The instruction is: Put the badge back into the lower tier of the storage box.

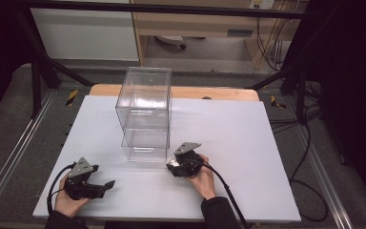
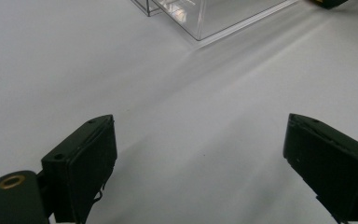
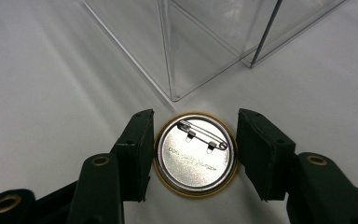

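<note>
White table [image 1: 248, 143]: right hand-held gripper [image 3: 195, 140] clamps pin badge [image 3: 196, 156].

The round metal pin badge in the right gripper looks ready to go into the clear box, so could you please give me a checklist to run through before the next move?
1. Grip: the right gripper has a jaw on each side of the round, gold-rimmed metal pin badge, pin side up. Ok.
2. Safety pin on the badge back is shut. Ok.
3. The clear plastic stacked box stands upright on the white table, just ahead of the badge. Ok.
4. Which side of the box is open: cannot tell.
5. The left gripper is open, holds nothing and sits apart from the box. Ok.
6. Badge lifted off the table: cannot tell.
</note>
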### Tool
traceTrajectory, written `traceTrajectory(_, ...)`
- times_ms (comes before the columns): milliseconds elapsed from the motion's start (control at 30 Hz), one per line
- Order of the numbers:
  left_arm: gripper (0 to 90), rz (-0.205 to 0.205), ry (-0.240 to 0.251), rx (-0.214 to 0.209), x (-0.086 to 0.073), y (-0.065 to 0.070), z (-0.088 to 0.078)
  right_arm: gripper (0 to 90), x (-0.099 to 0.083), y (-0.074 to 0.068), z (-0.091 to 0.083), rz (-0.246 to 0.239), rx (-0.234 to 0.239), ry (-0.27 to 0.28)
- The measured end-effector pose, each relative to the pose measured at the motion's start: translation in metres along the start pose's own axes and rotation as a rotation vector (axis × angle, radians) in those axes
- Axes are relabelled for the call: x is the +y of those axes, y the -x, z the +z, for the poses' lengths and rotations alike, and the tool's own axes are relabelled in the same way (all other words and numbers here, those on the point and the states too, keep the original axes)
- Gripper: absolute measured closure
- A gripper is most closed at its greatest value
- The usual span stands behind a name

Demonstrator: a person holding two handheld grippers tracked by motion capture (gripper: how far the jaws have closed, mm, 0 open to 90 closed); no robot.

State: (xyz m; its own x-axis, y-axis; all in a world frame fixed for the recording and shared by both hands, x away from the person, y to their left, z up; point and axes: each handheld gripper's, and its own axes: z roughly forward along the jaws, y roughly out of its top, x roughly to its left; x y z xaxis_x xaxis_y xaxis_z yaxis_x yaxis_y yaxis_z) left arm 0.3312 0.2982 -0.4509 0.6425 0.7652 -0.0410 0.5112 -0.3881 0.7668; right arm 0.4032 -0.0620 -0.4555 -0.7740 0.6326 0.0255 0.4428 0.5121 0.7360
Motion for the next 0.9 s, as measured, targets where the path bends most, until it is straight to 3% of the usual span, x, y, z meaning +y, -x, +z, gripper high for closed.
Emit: traceTrajectory(900, 9.2, 0.000, -0.001, 0.002, -0.0001, -0.0001, 0.0005, 48.2, 0.0021, -0.0004, -0.0074, -0.003, 0.004, -0.006)
